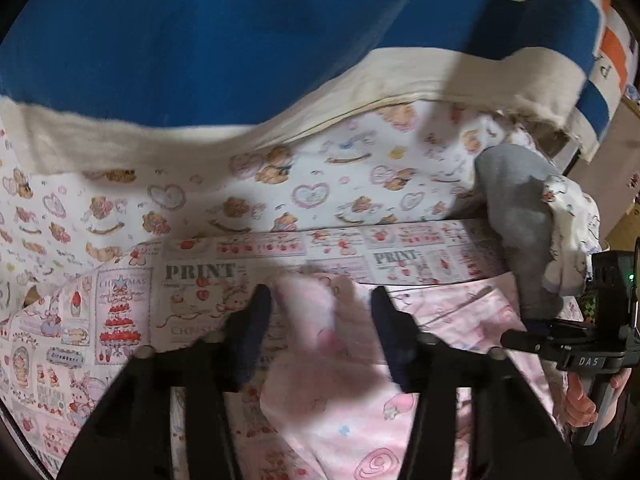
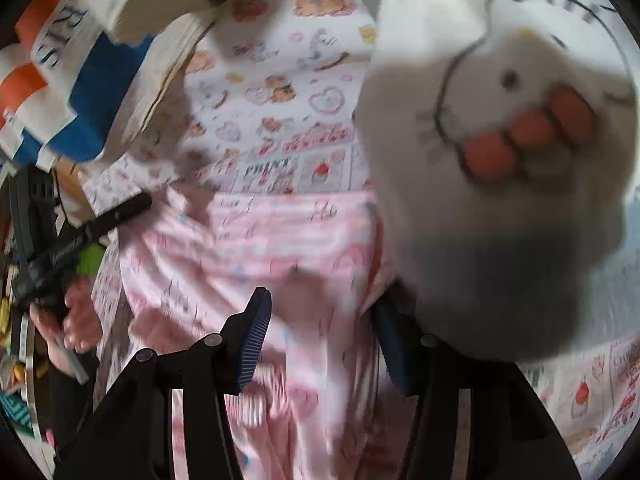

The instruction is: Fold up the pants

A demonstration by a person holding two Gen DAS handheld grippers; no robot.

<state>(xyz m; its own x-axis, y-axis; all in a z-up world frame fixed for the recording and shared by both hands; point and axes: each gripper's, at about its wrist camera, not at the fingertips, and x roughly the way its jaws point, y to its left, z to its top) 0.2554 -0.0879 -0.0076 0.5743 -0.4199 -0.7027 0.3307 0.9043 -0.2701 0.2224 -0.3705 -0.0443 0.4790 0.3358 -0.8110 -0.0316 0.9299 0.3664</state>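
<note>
Pants [image 1: 360,412]: pale pink printed fabric, lying on a bed sheet [image 1: 120,320] patterned with cakes and the word PRINT
Left tongs [image 1: 320,304]: jaws half spread, a raised fold of the pants between them; pads not visibly pressing on it
Right tongs [image 2: 320,312]: jaws half spread over the pants, fabric between them, grip not apparent; view blurred
Plush toy [image 2: 500,160]: white, orange markings, close above the right tongs
Blanket [image 1: 200,40]: blue and cream, at the far edge of the sheet
</note>
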